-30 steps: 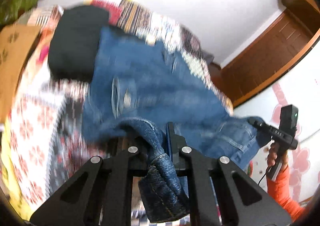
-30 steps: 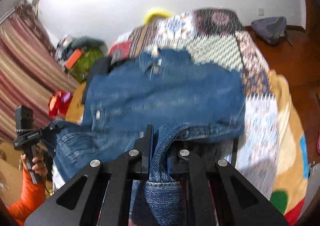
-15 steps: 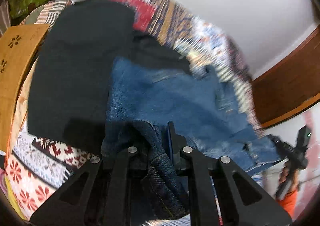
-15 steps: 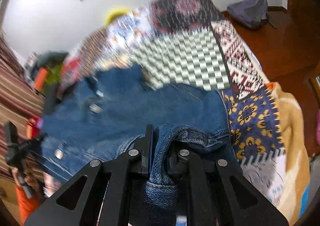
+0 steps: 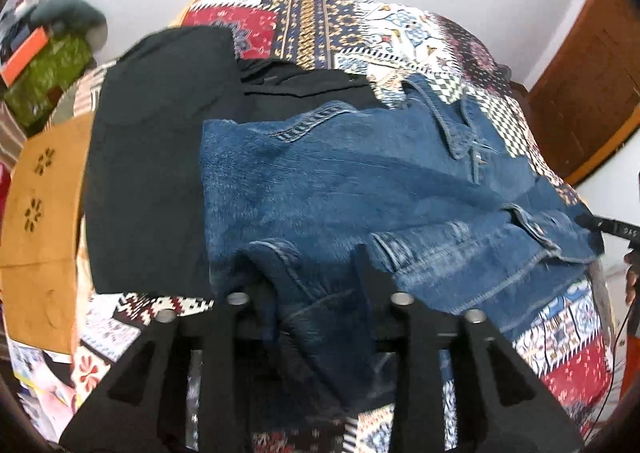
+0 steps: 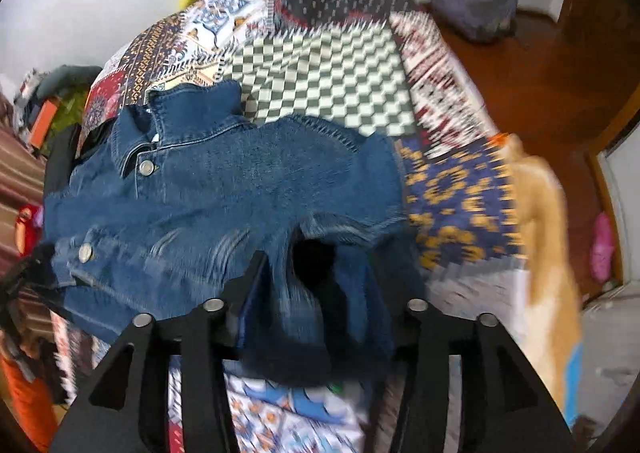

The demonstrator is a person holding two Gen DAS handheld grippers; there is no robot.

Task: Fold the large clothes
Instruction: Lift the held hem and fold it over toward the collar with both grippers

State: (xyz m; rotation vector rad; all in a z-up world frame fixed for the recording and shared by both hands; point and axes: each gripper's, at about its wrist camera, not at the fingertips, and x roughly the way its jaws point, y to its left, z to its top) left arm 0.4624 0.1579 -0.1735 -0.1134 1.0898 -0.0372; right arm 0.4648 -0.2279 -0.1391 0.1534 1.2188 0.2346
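Observation:
A blue denim jacket (image 5: 360, 181) lies spread on the patchwork bedspread (image 5: 340, 25), collar toward the far side. It also shows in the right wrist view (image 6: 240, 181). My left gripper (image 5: 308, 273) is open, its jaws wide apart, with a denim sleeve end lying loose between them. My right gripper (image 6: 320, 265) is open too, jaws wide apart, with the other sleeve end draped between them. The other gripper shows at the right edge of the left wrist view (image 5: 616, 229).
A black garment (image 5: 160, 141) lies left of the jacket, partly under it. A cardboard box (image 5: 40, 221) stands at the bed's left. A checked patch of bedspread (image 6: 320, 73) lies beyond the jacket. A wooden floor with a grey bag (image 6: 476, 13) is at the right.
Both grippers have opened and let the sleeve ends go slack. Both have moved forward over the bed, laying the jacket down flatter.

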